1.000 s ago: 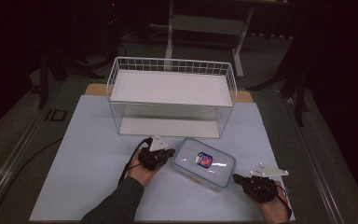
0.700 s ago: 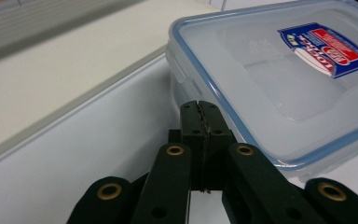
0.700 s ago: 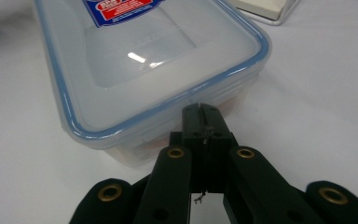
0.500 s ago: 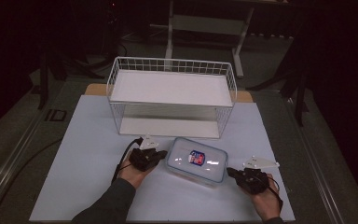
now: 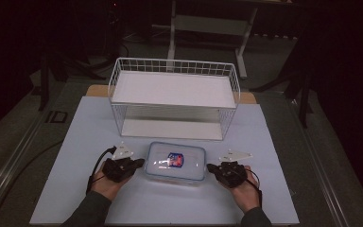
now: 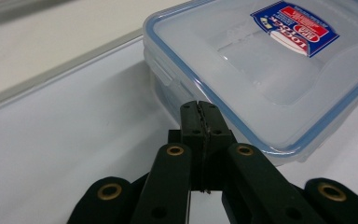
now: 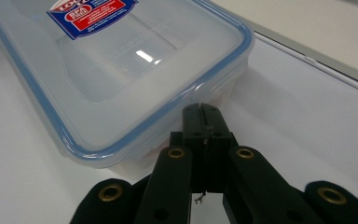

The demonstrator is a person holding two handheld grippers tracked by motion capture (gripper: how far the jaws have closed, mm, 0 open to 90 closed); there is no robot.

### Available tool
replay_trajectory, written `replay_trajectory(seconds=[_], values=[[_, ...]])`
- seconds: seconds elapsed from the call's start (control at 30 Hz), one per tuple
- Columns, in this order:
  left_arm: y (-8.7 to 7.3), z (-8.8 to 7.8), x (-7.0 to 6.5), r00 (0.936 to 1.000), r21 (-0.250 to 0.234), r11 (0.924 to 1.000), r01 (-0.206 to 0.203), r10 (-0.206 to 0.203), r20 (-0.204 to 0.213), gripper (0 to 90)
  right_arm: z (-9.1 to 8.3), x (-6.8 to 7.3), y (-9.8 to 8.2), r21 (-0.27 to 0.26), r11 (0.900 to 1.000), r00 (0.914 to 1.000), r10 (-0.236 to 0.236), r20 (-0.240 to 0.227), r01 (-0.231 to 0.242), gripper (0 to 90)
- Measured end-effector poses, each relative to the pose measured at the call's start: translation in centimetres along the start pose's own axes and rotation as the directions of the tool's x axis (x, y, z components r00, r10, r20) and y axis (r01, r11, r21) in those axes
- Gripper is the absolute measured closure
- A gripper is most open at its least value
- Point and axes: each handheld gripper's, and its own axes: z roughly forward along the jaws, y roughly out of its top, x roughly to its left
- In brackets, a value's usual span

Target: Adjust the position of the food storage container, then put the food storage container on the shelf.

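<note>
A clear plastic food box with a blue-rimmed lid and a red and blue label lies flat on the white table mat. My left gripper sits at its left short side, jaws shut, tips right at the box wall. In the left gripper view the shut tips point at the box just below the lid rim. My right gripper is at the right short side, also shut and empty. In the right gripper view its tips meet the corner of the box under the lid rim.
A white wire shelf rack with two levels stands behind the box, toward the far edge of the mat. Dark floor and table legs lie beyond. A black cable trails from the left gripper.
Both hands have slid to the left across the mat, and the box has moved left with them. Its long side now lies squarer to the rack. Both grippers stay shut.
</note>
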Motion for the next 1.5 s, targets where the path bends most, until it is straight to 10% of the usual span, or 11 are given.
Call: replay_trajectory(seconds=[0.77, 1.2, 1.5], values=[[-0.8, -1.2, 0.9, 0.9985, -0.061, 0.9967, 0.055, -0.054, 0.009, 84.9, 0.4, 0.3, 1.1, -0.061, 0.998, 0.9987, 0.016, 0.048, -0.013, 80.4], [0.0, -1.3, 0.9, 0.9841, -0.137, 0.9772, 0.162, -0.150, 0.095, 46.0, 0.7, 1.3, 2.1, -0.090, 0.991, 0.9940, 0.090, -0.063, -0.095, 40.5], [0.3, 0.8, 0.9, 0.9744, -0.054, 0.9780, 0.202, -0.195, 0.113, 27.6, 2.0, 1.3, 2.1, -0.046, 0.986, 0.9818, 0.152, -0.113, -0.158, 22.8]])
